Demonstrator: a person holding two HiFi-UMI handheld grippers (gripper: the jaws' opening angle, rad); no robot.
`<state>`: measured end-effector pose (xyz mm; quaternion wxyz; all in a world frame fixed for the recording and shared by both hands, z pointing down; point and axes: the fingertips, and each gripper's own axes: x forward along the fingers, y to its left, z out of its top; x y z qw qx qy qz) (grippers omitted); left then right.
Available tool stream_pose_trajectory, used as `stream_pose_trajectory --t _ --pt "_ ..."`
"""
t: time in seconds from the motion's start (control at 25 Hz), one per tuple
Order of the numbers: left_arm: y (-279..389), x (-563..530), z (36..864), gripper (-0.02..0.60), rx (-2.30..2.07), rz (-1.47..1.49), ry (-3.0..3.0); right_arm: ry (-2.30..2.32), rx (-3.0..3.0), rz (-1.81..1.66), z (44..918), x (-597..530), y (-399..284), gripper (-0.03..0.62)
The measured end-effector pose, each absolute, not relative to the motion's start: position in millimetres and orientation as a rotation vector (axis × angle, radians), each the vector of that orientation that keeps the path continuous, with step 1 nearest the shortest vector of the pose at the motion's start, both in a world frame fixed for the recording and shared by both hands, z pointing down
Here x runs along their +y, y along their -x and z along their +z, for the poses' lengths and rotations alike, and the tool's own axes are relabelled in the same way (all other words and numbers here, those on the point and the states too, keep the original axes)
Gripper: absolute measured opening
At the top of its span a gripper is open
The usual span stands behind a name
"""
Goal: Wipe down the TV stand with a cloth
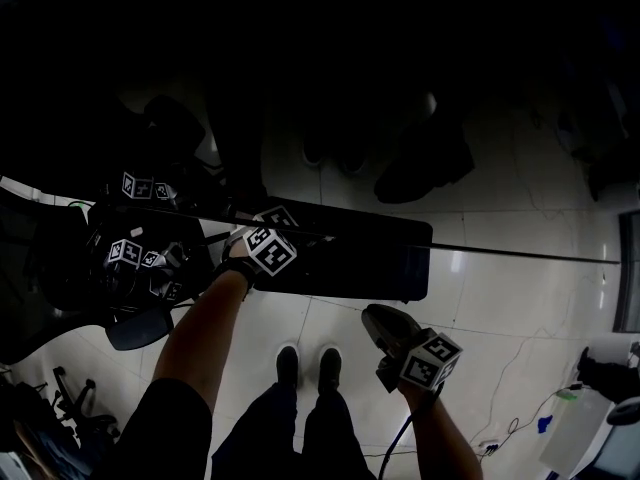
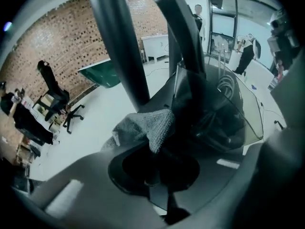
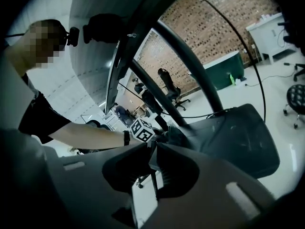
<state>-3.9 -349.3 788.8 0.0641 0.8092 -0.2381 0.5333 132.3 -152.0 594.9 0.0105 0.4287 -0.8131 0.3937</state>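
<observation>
cloth (image 2: 143, 128): soft, light, bunches easily; at stand's (image 1: 380, 253) left end by the pole (image 2: 119, 46) | your left gripper (image 2: 155, 147): clamped on a bunched fold, grip there | your right gripper (image 3: 153, 149): closed on nothing

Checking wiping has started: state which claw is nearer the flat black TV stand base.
Left. The left claw, shut on the grey knitted cloth, is over the flat black TV stand base; the right claw hangs over the white floor, clear of it.
</observation>
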Motion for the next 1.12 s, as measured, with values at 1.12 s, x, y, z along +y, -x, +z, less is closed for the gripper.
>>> stream_pose_trajectory --t 1.12 --pt "16.4 -179.6 695.6 0.032 -0.587 1.066 -2.557 -1.422 -2.640 0.993 467.3 -79.2 -103.0 0.034"
